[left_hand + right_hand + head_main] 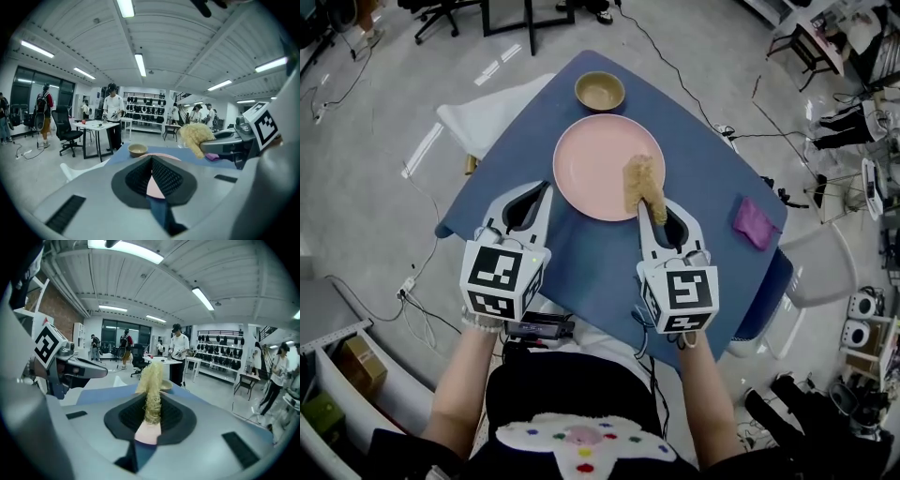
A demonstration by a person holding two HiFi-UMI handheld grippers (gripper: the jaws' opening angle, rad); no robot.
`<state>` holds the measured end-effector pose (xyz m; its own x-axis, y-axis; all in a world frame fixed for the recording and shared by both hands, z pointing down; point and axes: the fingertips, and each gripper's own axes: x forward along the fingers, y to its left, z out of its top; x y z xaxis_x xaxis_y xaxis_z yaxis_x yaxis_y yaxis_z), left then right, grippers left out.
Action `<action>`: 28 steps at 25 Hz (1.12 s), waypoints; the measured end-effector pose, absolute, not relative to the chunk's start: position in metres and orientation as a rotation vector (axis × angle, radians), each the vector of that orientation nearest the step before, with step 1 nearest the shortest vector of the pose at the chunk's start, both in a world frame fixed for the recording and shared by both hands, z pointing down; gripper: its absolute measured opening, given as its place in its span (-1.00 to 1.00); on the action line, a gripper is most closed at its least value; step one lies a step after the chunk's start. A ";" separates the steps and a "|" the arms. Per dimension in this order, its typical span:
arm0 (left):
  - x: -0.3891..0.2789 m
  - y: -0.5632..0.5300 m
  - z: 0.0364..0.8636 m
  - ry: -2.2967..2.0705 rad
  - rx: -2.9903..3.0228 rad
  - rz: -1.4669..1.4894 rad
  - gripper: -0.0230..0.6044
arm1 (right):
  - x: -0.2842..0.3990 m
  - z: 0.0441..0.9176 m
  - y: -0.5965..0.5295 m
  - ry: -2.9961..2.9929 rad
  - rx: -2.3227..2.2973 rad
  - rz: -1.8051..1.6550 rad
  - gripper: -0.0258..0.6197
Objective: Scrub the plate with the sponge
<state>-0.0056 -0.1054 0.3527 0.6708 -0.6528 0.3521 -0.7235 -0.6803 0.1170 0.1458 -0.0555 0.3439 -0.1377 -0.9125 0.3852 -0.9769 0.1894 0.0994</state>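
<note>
A pink plate lies on the blue table. My right gripper is shut on a tan, fibrous sponge, which hangs over the plate's right side. In the right gripper view the sponge stands up from between the closed pads, with the plate showing pink below. My left gripper hovers at the plate's near-left rim, shut with nothing in it. The left gripper view has its pads pressed together and the sponge off to the right.
A small tan bowl sits beyond the plate, and a purple cloth lies near the table's right edge. White chairs stand at the table's left and right sides. People, desks and shelving fill the room behind.
</note>
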 end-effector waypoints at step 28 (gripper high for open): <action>-0.012 -0.080 0.320 -1.041 2.682 0.318 -0.89 | 0.129 0.311 -0.016 -2.153 1.819 0.233 -0.75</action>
<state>-0.0117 -0.0799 0.3201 0.7216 -0.6294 0.2884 -0.6832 -0.7148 0.1494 0.1291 -0.0157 0.3107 -0.1443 -0.9299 0.3383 -0.9808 0.1797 0.0757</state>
